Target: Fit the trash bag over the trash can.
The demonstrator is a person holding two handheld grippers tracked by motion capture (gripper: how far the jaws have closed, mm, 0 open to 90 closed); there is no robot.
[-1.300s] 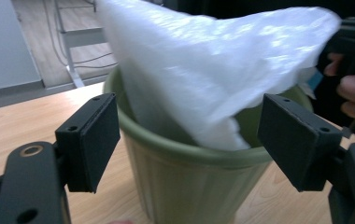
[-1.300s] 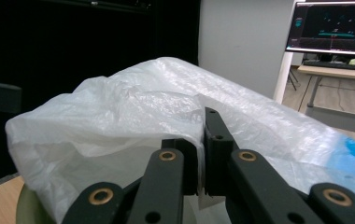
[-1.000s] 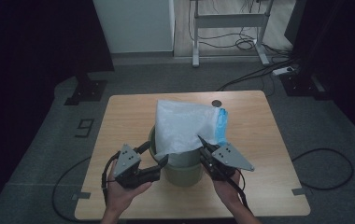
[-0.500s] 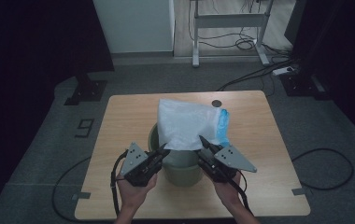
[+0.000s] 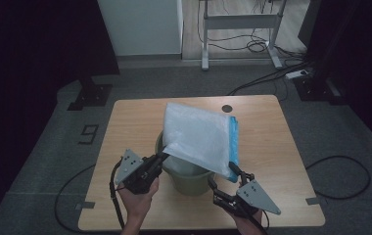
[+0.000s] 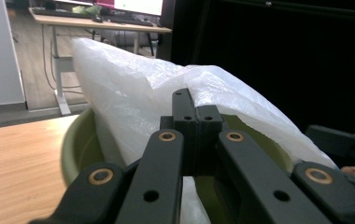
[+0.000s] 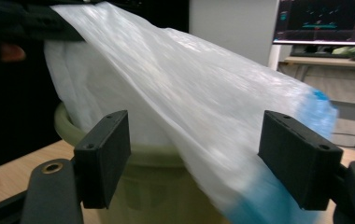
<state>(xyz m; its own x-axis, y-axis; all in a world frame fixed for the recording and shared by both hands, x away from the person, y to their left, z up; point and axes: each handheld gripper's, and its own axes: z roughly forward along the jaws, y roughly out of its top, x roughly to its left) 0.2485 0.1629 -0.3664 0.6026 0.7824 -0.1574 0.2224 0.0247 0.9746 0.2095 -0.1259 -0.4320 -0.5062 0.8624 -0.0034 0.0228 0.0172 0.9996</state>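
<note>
Dark curtains and grey floor are seen around a pale wooden table (image 5: pixel 125 122), and much of the room behind is lost in shadow. Nearest the camera in the high view, both forearms are cut off by the bottom edge.

At the near right, the right gripper (image 5: pixel 224 175) is seen with its jaws spread wide; they have just been opening. In the right gripper view the two black pads (image 7: pixel 105 156) are set well apart, and the white plastic bag (image 5: pixel 201 137) is seen between and beyond them, touched by neither. The bag's blue edge (image 7: pixel 323 109) is blurred there, and its lower corner is cut off by the frame.

At the near left, the left gripper (image 5: pixel 163 155) is held with its jaws pressed together on the bag's near left corner. In the left gripper view the closed tips (image 6: pixel 195 109) are seen against the crinkled film, though the pinched fold itself is hidden behind the black linkage.

Just beyond the grippers, a green bucket (image 5: pixel 186 182) stands on the table. Most of its mouth is covered by the bag, which is draped flat and tilted over it; the inside cannot be made out.

Farther off, a small dark disc (image 5: pixel 227 108) lies near the table's far edge. Desk legs (image 5: pixel 206 34) and cables are made out on the floor beyond.
</note>
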